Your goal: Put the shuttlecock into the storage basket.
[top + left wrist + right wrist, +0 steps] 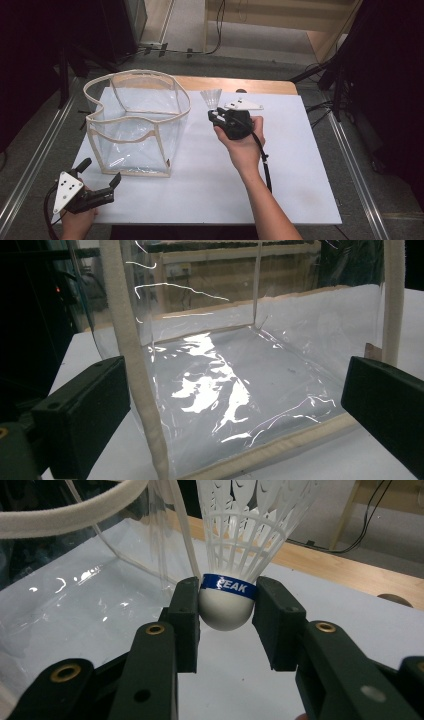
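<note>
high view: we see a white table with a wooden strip along its far edge. a clear plastic storage bag with beige fabric trim stands open-topped on the left half of the table, reaching from near the far-left corner toward the near edge. its rim sags unevenly.

our right gripper is near the middle of the table toward the far edge, just right of the bag. it holds a white shuttlecock, skirt pointing up and away from the hand. the shuttlecock sits beside the bag's right wall, outside the bag. we cannot tell from this view whether it touches the table.

right gripper view: jaws are clamped on the shuttlecock, one pad on each side of the rounded white cork, just below the blue band printed "eak". the feather-pattern plastic skirt rises upright above the jaws. the bag's trimmed rim shows at upper left, apart from the shuttlecock.

our left gripper is at the near-left corner of the table, near the bag's near face. jaws are spread wide with nothing between them.

left gripper view: the two black jaws stand well apart at the left and right edges, aimed at the bag's near wall. a beige vertical seam lies just beyond the left jaw. glare streaks cover the plastic floor.
</note>
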A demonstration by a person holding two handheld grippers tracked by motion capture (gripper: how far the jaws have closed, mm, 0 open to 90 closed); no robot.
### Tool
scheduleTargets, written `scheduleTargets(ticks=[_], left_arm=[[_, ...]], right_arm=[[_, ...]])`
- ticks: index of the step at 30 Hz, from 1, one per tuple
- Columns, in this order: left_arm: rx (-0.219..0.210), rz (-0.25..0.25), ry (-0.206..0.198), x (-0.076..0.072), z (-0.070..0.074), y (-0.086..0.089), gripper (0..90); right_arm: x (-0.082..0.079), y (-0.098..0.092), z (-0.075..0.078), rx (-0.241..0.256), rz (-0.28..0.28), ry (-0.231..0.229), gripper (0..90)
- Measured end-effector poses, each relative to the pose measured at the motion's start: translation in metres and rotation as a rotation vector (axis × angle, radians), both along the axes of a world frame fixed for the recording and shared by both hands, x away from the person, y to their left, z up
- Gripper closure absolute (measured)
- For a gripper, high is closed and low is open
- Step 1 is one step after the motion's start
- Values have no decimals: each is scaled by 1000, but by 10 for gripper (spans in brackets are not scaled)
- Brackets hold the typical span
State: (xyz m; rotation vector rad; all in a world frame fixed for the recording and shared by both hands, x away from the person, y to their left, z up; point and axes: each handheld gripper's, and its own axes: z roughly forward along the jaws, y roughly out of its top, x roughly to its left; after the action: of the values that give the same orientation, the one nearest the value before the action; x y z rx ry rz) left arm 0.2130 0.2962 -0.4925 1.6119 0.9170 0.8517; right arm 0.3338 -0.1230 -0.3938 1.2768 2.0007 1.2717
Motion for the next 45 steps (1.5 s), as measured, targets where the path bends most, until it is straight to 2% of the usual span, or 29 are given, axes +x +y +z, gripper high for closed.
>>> scheduleTargets(ticks=[21,45], left_arm=[[0,1,0,0,0,0,0],[3,0,0,0,0,0,0]], right_arm=[[-1,4,18,6,11,-32,613],[1,13,30,15,26,-56,613]])
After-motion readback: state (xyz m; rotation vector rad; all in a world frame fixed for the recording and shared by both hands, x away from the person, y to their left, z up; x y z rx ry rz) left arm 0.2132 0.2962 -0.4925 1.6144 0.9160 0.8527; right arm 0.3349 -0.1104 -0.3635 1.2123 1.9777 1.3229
